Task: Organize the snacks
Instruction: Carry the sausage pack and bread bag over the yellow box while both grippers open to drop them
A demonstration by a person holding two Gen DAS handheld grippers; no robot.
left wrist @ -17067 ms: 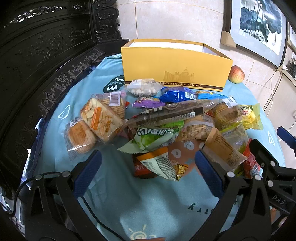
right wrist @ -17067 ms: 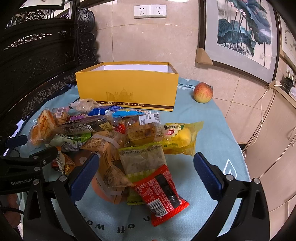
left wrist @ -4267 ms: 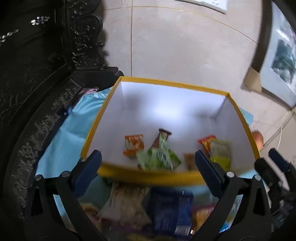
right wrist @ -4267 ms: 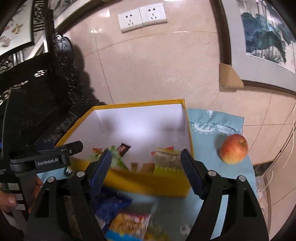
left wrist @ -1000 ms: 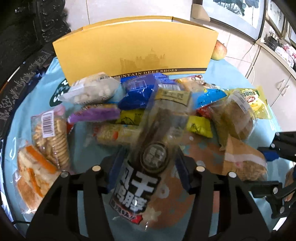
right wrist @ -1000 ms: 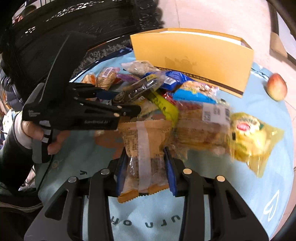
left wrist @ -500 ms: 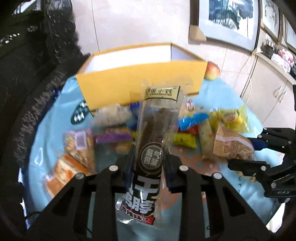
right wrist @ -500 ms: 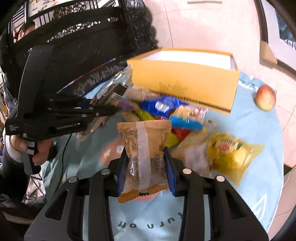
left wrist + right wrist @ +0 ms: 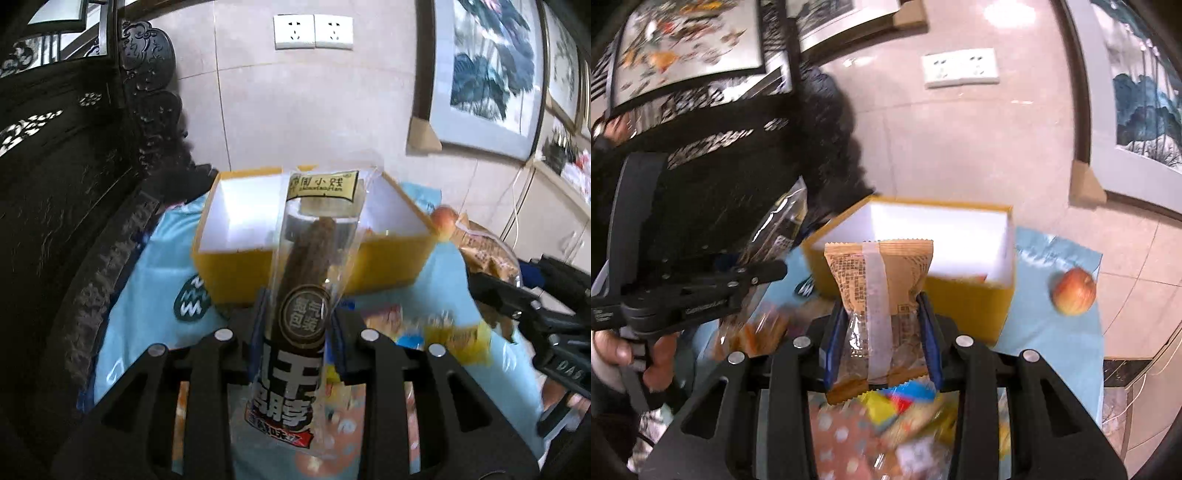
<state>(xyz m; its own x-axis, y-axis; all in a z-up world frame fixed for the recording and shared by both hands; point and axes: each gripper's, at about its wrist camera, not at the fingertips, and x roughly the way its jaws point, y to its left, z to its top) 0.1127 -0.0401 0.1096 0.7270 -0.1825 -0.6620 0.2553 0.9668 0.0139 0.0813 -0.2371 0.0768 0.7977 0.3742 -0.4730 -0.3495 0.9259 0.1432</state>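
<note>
We find the left gripper [image 9: 295, 325] clamped on a long clear packet of dark dried meat [image 9: 308, 280], held upright above the table with its label end toward the yellow box [image 9: 388, 262]. The right gripper [image 9: 881, 339] is clamped on a brown snack packet with a clear seam strip [image 9: 879, 291], also raised and upright in front of the same box. The box stands open at the far side of the light blue tablecloth [image 9: 147, 295]; its white interior shows, and from the right wrist view we make out only a sliver of its contents at the near wall. Loose snack packets [image 9: 905, 417] lie on the cloth below both tools, too blurred to identify. An apple [image 9: 1074, 291] rests on the cloth just right of the box, apart from it. The person's left hand [image 9: 635, 354] grips the left tool's handle.
</note>
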